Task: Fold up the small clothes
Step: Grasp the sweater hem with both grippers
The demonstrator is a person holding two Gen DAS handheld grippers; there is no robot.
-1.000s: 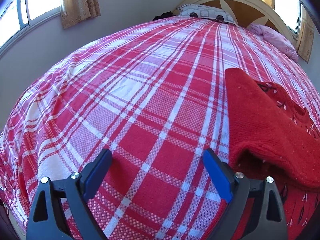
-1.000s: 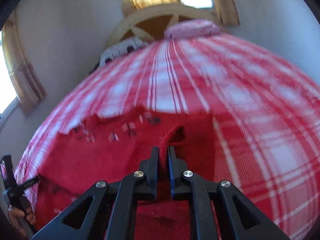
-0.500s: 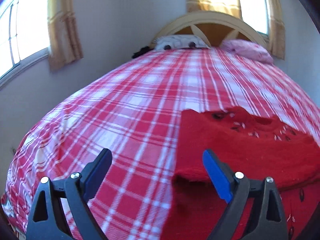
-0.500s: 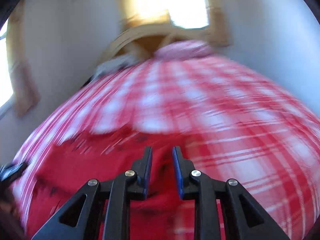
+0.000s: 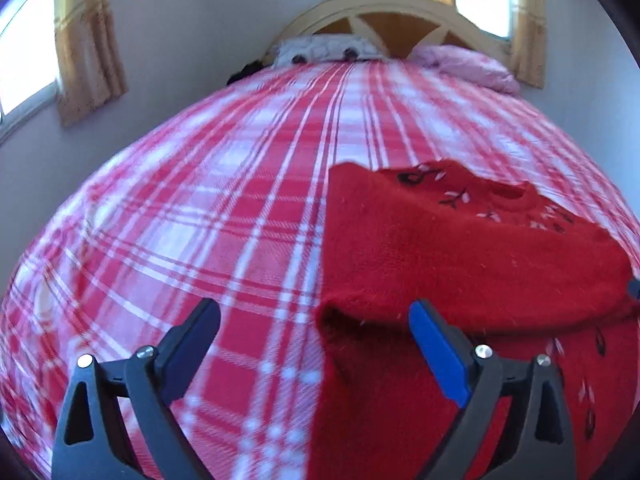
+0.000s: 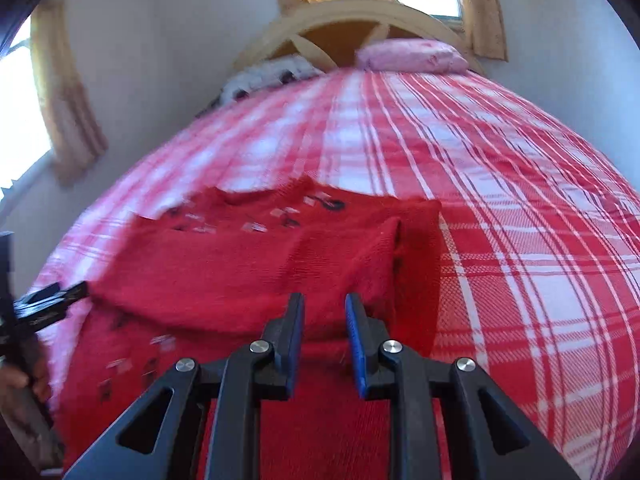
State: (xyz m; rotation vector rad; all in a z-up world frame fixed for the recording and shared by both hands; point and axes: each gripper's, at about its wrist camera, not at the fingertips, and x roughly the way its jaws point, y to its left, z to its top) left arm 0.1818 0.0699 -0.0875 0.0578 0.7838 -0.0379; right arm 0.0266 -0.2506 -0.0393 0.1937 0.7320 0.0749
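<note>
Jaws of the right hand-held gripper have just been opening, nothing between them; the left hand-held gripper is gaping wide. Beyond, the red sweater is lying folded on the bed. No readable writing is showing.

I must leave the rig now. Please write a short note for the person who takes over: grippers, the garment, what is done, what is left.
Left gripper: open, empty, above the left edge of the red sweater.
Right gripper: jaws have just been opening, nothing between them; it hangs over the sweater's right side.
Sweater: on the plaid bedspread, far part folded over the near part.
Done: one fold, released.
Left: probably fold again and smooth.
</note>
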